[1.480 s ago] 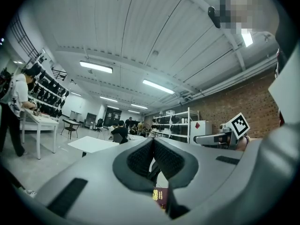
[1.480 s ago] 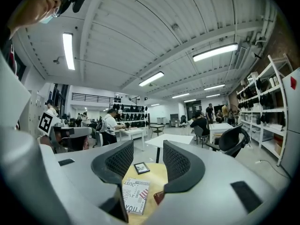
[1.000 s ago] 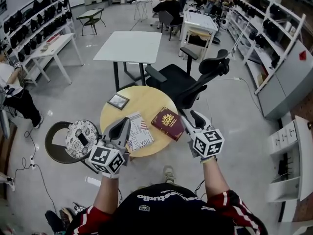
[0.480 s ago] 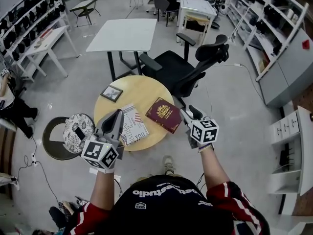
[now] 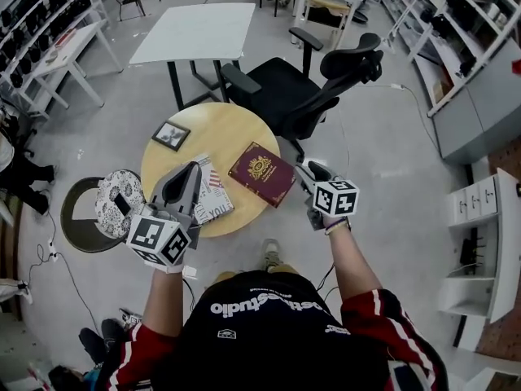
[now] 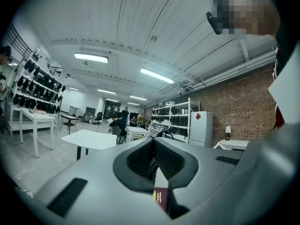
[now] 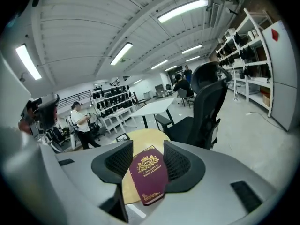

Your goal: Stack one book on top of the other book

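Round table (image 5: 220, 129), right gripper (image 7: 144, 159) jaws apart, facing book (image 5: 262, 172)

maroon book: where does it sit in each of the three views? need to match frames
Head view: the maroon book lies near centre, on the right half of the round table.
Left gripper view: only a sliver of the book, bottom centre, seen through the gap between the jaws.
Right gripper view: low centre, framed by the parted jaws, not gripped.
Shared landmark: the white table, beyond the book in all three.
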`<state>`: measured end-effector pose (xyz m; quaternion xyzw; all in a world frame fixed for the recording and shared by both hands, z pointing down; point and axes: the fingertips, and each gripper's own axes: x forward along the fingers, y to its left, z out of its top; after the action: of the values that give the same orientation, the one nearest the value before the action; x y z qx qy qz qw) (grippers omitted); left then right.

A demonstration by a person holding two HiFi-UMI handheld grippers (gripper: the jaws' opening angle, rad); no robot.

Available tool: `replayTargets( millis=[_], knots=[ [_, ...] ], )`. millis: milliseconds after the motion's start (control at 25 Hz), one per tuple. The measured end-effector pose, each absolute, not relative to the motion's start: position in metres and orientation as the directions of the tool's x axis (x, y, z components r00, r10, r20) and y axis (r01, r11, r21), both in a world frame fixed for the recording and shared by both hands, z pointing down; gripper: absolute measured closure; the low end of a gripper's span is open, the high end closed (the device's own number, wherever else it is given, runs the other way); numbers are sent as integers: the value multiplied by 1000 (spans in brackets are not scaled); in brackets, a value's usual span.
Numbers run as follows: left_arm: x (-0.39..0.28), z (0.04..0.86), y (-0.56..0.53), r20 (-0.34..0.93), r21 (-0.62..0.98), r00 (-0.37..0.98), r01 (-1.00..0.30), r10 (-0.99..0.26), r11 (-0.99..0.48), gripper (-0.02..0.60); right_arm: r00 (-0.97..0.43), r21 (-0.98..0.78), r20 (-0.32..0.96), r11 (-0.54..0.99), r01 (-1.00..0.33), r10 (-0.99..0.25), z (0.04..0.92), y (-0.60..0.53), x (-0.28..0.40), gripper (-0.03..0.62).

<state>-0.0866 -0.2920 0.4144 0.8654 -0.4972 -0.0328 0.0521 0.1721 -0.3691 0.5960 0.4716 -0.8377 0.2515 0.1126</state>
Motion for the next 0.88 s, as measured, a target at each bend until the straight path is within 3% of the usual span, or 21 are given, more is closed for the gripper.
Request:
replayTargets(
  millis=[480,880],
  knots=[
    [-69,433,-318,37,142,477,-872,-878,-468,565,-563,-483,578,309,-820,-591,716,-386,204,355],
    [-54,454,-339,75,149,447,-889,-891,-433,565,-639,-626,595,219,-749,-487,778,-398,204,338]
  ],
)
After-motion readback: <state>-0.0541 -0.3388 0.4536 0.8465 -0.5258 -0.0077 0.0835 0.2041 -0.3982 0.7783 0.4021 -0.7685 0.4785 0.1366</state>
